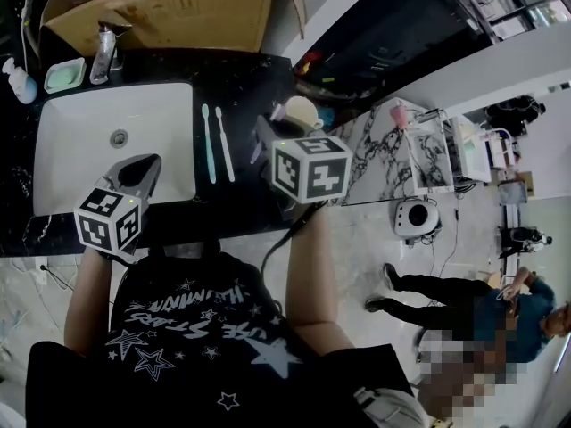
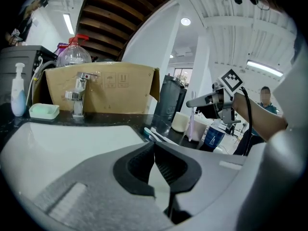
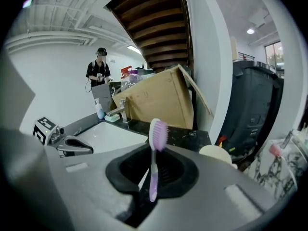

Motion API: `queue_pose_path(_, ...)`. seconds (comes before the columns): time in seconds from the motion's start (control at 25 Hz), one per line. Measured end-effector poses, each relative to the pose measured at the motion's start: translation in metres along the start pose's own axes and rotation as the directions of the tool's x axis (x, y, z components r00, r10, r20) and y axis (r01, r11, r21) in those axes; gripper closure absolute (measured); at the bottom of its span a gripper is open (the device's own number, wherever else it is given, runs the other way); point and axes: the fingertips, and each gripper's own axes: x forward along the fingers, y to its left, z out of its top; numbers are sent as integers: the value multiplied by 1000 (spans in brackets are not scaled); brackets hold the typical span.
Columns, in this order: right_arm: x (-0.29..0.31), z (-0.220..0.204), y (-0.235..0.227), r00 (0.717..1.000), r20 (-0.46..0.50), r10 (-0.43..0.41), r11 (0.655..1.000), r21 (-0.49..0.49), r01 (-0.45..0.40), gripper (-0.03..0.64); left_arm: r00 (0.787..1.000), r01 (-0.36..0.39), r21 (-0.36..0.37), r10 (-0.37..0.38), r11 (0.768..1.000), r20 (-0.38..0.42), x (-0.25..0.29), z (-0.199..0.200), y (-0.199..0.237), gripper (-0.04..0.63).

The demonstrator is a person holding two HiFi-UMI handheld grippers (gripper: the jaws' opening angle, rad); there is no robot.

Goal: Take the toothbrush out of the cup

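Dark marble desk is filling most of the head view, with a white sink sunk into it and a cardboard box standing behind the tap.

A cream cup is sitting on the desk to the right of the sink, near the desk's corner. In the right gripper view it is showing low and to the right of the claw, apart from it, and nothing is showing above its rim there.

Over the near part of the sink the left claw is hovering with its jaws together at the tips and nothing between them. The right claw is working just beside the cup, its jaws nearly closed and pinching the handle of the purple toothbrush. The bristle head is pointing up, and the whole brush is hanging free of the cup.

Between the sink and the right claw, two other toothbrushes, a teal one and a white one, are lying side by side on the desk.

The removal itself is looking as good as finished, since the brush is sitting in the claw and no longer in the cup. What is remaining, by my reading, is setting it down, probably beside the two lying brushes, and letting go.
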Motion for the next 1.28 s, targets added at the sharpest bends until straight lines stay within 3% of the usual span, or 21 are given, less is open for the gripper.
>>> queue_pose_path(0.28,23,-33,6,994,-95,59,994,96,-49,580,1000,1,-7,-1,1000,-8,-3,-3,1,586)
queue_pose_path(0.72,63,-47,-11,999,-20,-39,943,331,43,584,1000,-22,-23,21,1000,-13,-12,-8,12,586)
queue_pose_path(1.28,103,-84,-24,975,-170,-142,932,309,189,584,1000,-13,-19,12,1000,-26,-16,-9,42,586)
